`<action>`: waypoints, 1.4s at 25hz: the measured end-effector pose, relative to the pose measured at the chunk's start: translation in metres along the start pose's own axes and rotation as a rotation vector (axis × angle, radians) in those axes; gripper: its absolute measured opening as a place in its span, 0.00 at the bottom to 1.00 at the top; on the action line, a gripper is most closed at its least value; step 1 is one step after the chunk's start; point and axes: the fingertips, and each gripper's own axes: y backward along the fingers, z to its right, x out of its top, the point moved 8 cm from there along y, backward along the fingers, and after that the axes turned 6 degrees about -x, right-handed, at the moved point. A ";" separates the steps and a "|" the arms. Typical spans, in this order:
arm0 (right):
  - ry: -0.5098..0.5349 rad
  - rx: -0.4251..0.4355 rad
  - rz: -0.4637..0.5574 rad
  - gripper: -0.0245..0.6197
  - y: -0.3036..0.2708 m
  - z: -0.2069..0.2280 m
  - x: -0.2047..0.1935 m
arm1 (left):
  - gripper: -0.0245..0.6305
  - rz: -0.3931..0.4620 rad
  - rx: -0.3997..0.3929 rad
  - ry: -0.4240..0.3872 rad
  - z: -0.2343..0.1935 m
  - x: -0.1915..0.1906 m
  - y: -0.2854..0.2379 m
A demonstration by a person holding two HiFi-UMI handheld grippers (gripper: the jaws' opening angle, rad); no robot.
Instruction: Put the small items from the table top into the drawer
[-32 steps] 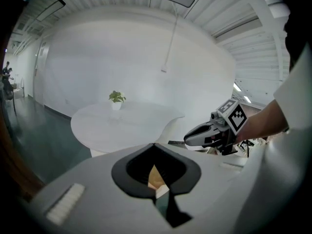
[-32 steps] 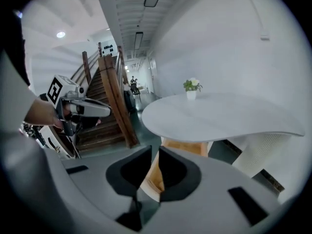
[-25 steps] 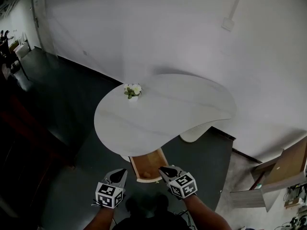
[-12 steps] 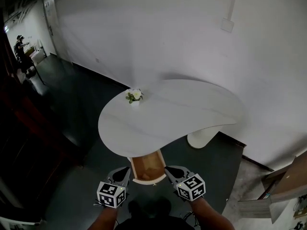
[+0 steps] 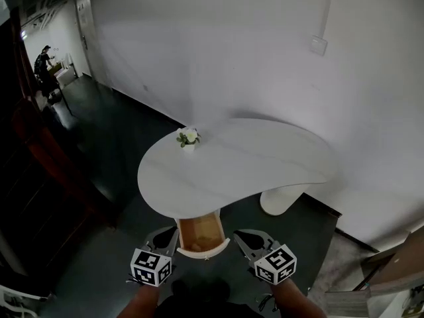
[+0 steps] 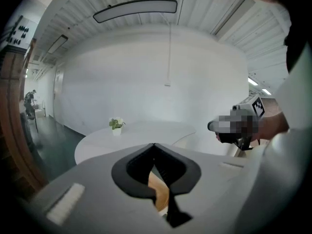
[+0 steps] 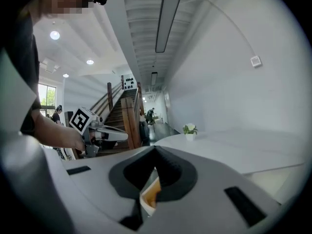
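Observation:
A white curved table (image 5: 265, 161) carries only a small potted plant (image 5: 188, 137) near its far left edge. Below its near edge a wooden drawer (image 5: 199, 234) stands pulled out; I cannot see what lies in it. My left gripper (image 5: 165, 238) hovers just left of the drawer front and my right gripper (image 5: 242, 238) just right of it. Both are shut with nothing between the jaws. In the left gripper view the jaw tips (image 6: 154, 145) meet, with drawer wood (image 6: 159, 193) showing below. The right gripper view shows its tips (image 7: 155, 147) touching likewise.
A white wall runs behind the table, and the table's thick pedestal (image 5: 282, 197) stands at the right. Dark floor spreads to the left, where a person (image 5: 45, 61) stands far off. A wooden staircase (image 7: 124, 116) rises on that side. Cardboard (image 5: 397, 270) lies at the lower right.
Both grippers have lifted, and the right one has drifted to the right of the drawer. My view has tilted up, showing more of the room. The drawer stays pulled out.

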 end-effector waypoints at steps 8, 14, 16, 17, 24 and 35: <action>0.039 -0.042 0.100 0.05 0.007 -0.003 0.053 | 0.05 0.082 -0.030 -0.097 -0.007 0.040 0.005; 0.039 -0.094 0.174 0.05 0.005 -0.008 0.083 | 0.05 0.120 -0.072 -0.110 -0.028 0.068 0.009; 0.040 -0.103 0.188 0.05 0.003 -0.011 0.090 | 0.05 0.130 -0.066 -0.106 -0.035 0.073 0.013; 0.038 -0.109 0.197 0.05 0.002 -0.012 0.093 | 0.05 0.137 -0.062 -0.103 -0.038 0.076 0.015; 0.026 -0.143 0.239 0.05 -0.007 -0.021 0.103 | 0.05 0.182 -0.030 -0.065 -0.054 0.080 0.030; 0.023 -0.117 0.196 0.05 -0.022 -0.034 0.090 | 0.05 0.147 -0.039 -0.061 -0.060 0.063 0.033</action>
